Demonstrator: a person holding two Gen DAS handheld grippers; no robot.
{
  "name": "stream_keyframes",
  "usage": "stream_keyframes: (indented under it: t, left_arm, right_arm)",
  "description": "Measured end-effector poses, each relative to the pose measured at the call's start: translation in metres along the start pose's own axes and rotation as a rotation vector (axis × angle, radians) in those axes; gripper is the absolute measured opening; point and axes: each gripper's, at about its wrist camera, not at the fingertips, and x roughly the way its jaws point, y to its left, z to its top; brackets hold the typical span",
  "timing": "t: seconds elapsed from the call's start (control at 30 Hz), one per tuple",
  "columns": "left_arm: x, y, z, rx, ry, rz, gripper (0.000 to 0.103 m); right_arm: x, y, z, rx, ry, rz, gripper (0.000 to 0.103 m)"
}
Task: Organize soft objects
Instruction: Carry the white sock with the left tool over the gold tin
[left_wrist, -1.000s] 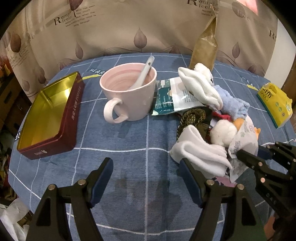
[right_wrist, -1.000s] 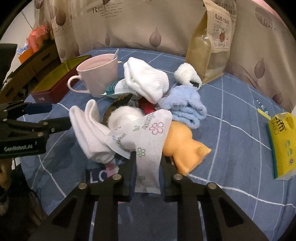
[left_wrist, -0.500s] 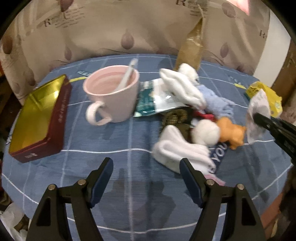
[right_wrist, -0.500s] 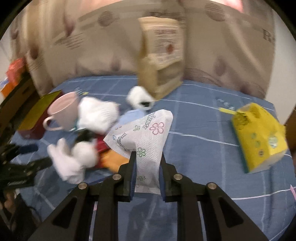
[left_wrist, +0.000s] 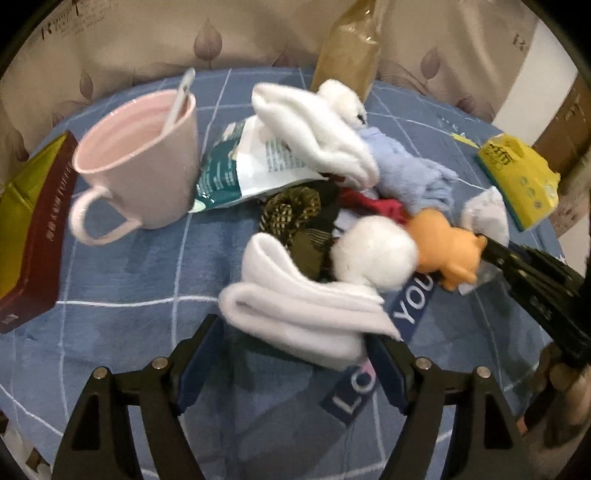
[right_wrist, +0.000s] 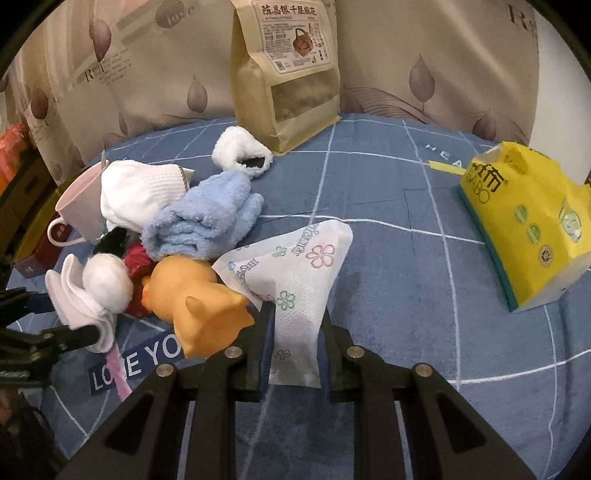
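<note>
In the right wrist view, the right claw (right_wrist: 291, 343) is clamped on a white floral-print packet (right_wrist: 295, 280); the packet rises from between the two fingers at bottom centre and fans out toward the middle of the frame, its lower end pinched by the pads. Just left of it, touching its edge, lies an orange soft toy (right_wrist: 195, 299). Farther left and up sits the heap: a white fluffy ball (right_wrist: 107, 284), a light blue towel (right_wrist: 203, 221), a white sock (right_wrist: 140, 192) and, higher, a small white fuzzy sock (right_wrist: 240, 153). A yellow tissue pack (right_wrist: 528, 221) lies at the right edge, well apart from the claw, and a brown snack bag (right_wrist: 288, 70) stands at top centre.

In the left wrist view, the left claw (left_wrist: 293, 356) is wide open at the bottom of the frame. A folded white sock (left_wrist: 295, 306) lies between its fingers; whether the blue pads touch it cannot be told. A pink mug (left_wrist: 147, 162) with a spoon (left_wrist: 181, 99) stands in the upper left, a red tin (left_wrist: 33, 236) at the left edge, and a teal-and-white pouch (left_wrist: 243, 166) lies between the mug and the heap. All rest on the blue checked cloth (left_wrist: 122, 277) covering the bench.
</note>
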Motion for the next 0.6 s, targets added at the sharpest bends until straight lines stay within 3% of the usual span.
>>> stream_keyframes:
  t: [0.13,0.2,0.3,0.6]
  left_arm:
    - [0.010,0.000,0.006,0.003,0.002,-0.010,0.079]
    - [0.007,-0.002,0.006,0.016,-0.011,-0.005,0.060]
    - [0.003,-0.005,0.007,0.040,-0.023,-0.014,0.041]
    - [-0.025,-0.009,0.000,0.080,-0.081,-0.039,0.038]
  right_arm:
    - [0.000,-0.002,0.000,0.011,0.000,0.012,0.021]
    - [0.000,-0.001,-0.001,0.008,0.000,0.012,0.022]
    - [0.001,-0.002,-0.001,0.010,0.001,0.014,0.022]
    - [0.003,-0.002,-0.001,0.016,0.002,0.014,0.022]
